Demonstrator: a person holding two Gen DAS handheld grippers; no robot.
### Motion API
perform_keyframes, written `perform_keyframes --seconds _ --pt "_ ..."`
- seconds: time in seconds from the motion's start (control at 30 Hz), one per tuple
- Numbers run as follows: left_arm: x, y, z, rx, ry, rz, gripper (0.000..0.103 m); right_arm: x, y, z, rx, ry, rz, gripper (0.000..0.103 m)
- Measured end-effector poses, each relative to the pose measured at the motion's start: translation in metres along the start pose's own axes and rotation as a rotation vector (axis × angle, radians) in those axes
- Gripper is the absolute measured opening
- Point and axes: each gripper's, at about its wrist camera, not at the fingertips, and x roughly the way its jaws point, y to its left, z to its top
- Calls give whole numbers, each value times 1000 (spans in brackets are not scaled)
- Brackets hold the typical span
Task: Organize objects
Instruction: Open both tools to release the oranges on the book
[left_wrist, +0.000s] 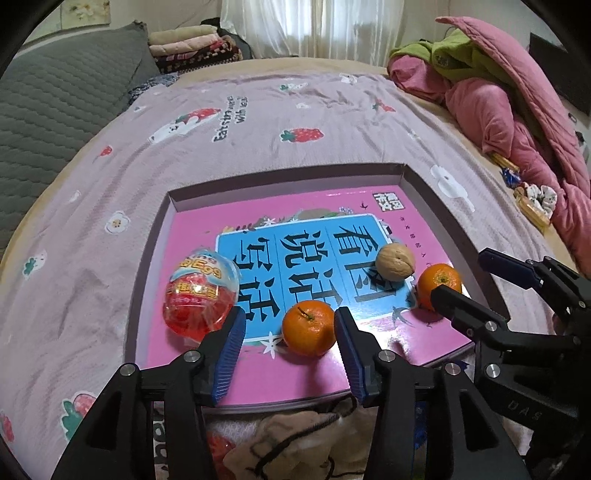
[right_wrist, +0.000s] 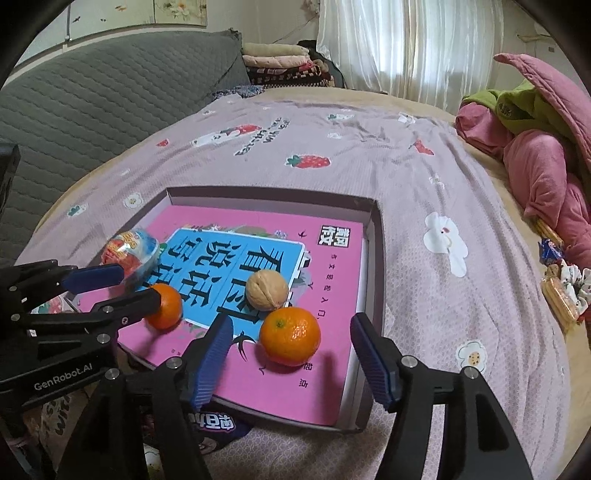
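Observation:
A pink book (left_wrist: 192, 236) lies inside a shallow box (left_wrist: 288, 177) on the bed. On it rest two oranges, a walnut (left_wrist: 395, 263) and a wrapped red toy egg (left_wrist: 201, 295). My left gripper (left_wrist: 290, 315) is open around the nearer orange (left_wrist: 309, 328), with a gap at its left pad. My right gripper (right_wrist: 291, 323) stands open astride the other orange (right_wrist: 290, 336), clear on both sides, with the walnut (right_wrist: 266, 290) just beyond. In the right wrist view the left gripper (right_wrist: 135, 284) shows at the left by its orange (right_wrist: 166, 306) and the egg (right_wrist: 131, 254).
A lilac strawberry-print sheet (left_wrist: 258, 122) covers the bed. Pink and green bedding (left_wrist: 498, 103) is heaped at the right, with snack packets and a scrunchie (left_wrist: 532, 203) beside it. A grey quilted cushion (left_wrist: 66, 92) and folded blankets (left_wrist: 192, 44) sit at the back left.

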Motion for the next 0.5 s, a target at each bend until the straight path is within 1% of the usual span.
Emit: perform_keyframes --seconds 0.1,0.2,0.5 --pt "-8 3 0 -12 -16 -2 52 -6 0 2 -4 -18 -4 71" --pt "-17 6 1 -22 -35 -2 63 -13 1 3 -3 -40 2 72" --pt "-52 26 -2 -76 -92 20 64 -40 7 7 -26 -131 15 78"
